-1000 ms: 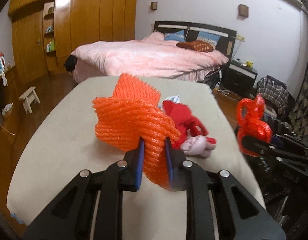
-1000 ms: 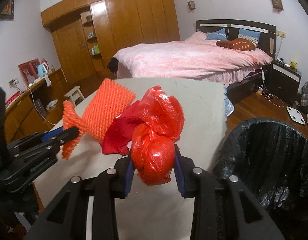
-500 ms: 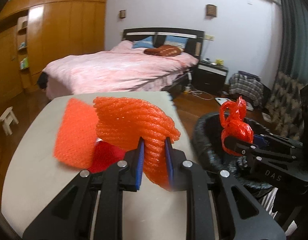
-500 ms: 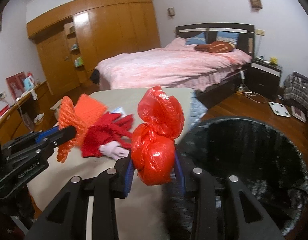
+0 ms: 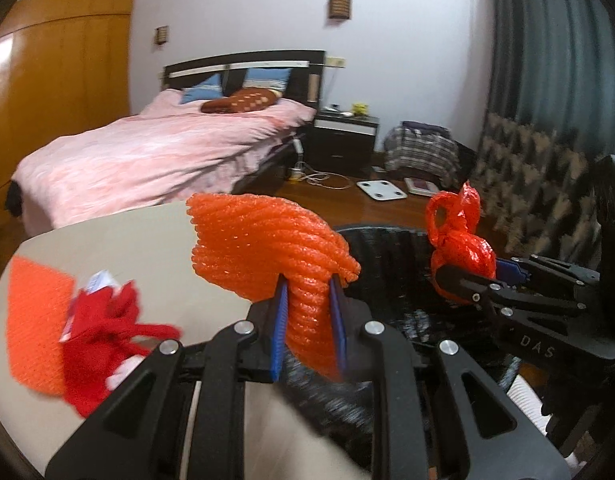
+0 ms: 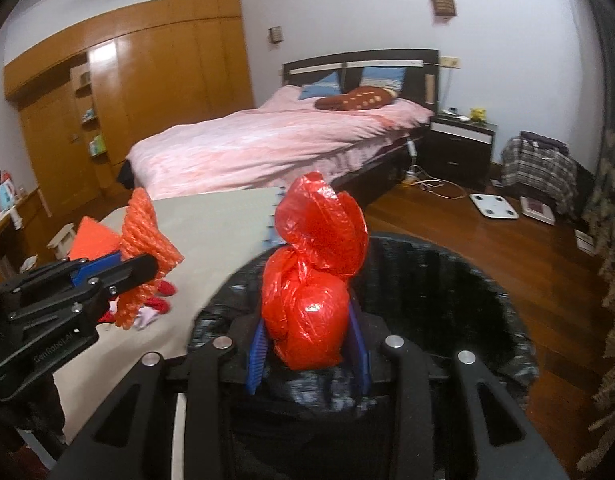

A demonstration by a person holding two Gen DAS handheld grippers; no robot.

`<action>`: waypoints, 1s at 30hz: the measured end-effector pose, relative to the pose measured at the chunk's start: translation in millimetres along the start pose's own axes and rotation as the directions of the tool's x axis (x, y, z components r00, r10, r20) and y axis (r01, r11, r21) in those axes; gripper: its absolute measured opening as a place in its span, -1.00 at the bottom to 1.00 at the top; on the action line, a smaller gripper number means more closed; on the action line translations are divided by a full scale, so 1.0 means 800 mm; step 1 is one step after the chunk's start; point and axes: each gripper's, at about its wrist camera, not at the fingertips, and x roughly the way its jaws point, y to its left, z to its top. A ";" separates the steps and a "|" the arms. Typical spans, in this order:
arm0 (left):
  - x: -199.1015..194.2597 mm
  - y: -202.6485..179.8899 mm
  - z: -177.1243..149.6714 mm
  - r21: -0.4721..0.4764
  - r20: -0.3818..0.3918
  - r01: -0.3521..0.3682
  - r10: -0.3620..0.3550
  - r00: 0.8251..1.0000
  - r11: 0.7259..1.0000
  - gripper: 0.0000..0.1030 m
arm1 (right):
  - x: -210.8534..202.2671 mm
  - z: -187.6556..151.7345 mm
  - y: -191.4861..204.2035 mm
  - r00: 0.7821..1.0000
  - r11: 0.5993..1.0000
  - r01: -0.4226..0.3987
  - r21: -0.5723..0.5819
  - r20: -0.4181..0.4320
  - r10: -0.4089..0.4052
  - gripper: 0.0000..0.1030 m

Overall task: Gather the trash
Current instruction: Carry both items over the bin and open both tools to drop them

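Note:
My left gripper (image 5: 307,320) is shut on an orange foam net (image 5: 267,248) and holds it above the near rim of the black-lined trash bin (image 5: 395,240). It also shows in the right wrist view (image 6: 143,256). My right gripper (image 6: 307,344) is shut on a knotted red plastic bag (image 6: 311,280) and holds it over the open bin (image 6: 447,280). The bag also shows in the left wrist view (image 5: 459,240).
A beige table (image 5: 127,240) left of the bin carries a flat orange foam piece (image 5: 35,320) and a red item with white parts (image 5: 103,332). A pink bed (image 6: 267,140), a nightstand (image 6: 459,144) and a white scale (image 6: 493,206) lie beyond.
Both grippers have swung right from over the table to above the bin, each keeping its hold. The bin now fills the lower right wrist view.

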 end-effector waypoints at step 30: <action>-0.048 0.086 -0.024 -0.058 0.032 -0.133 0.135 0.990 0.989 0.68 | -0.003 0.016 0.023 0.998 1.000 0.018 0.020 0.060 -0.019 0.89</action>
